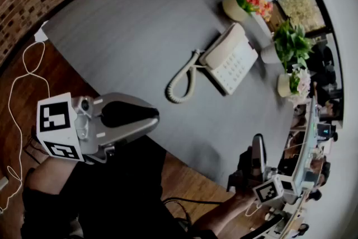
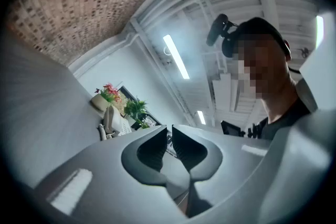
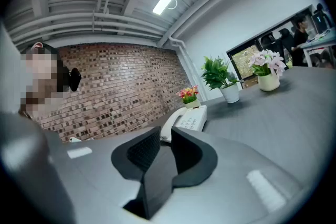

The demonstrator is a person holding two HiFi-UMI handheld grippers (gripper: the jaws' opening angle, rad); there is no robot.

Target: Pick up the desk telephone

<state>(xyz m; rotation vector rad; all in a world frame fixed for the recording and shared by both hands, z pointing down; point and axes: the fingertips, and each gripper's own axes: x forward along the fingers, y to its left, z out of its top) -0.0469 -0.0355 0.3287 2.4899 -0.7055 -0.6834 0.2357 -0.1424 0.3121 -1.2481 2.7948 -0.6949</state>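
Observation:
The cream desk telephone (image 1: 232, 61) sits on the grey table (image 1: 128, 25) at the far right, its handset (image 1: 224, 46) on the cradle. Its coiled cord (image 1: 182, 81) loops toward me. My left gripper (image 1: 155, 117) hovers at the table's near edge, well short of the phone, jaws shut with nothing between them. In the left gripper view the jaws (image 2: 169, 131) nearly touch, and the telephone (image 2: 111, 119) is small and far off. My right gripper (image 1: 257, 141) hangs by the table's right near edge, its jaws (image 3: 165, 134) a narrow gap apart and empty, pointing at the telephone (image 3: 186, 120).
Beyond the phone stand a pot of pink flowers (image 1: 240, 3), a green plant (image 1: 290, 42) and a pot of pale flowers (image 1: 290, 84). A white cable (image 1: 22, 81) trails over the wooden floor at left, below the brick wall. People sit at desks at far right.

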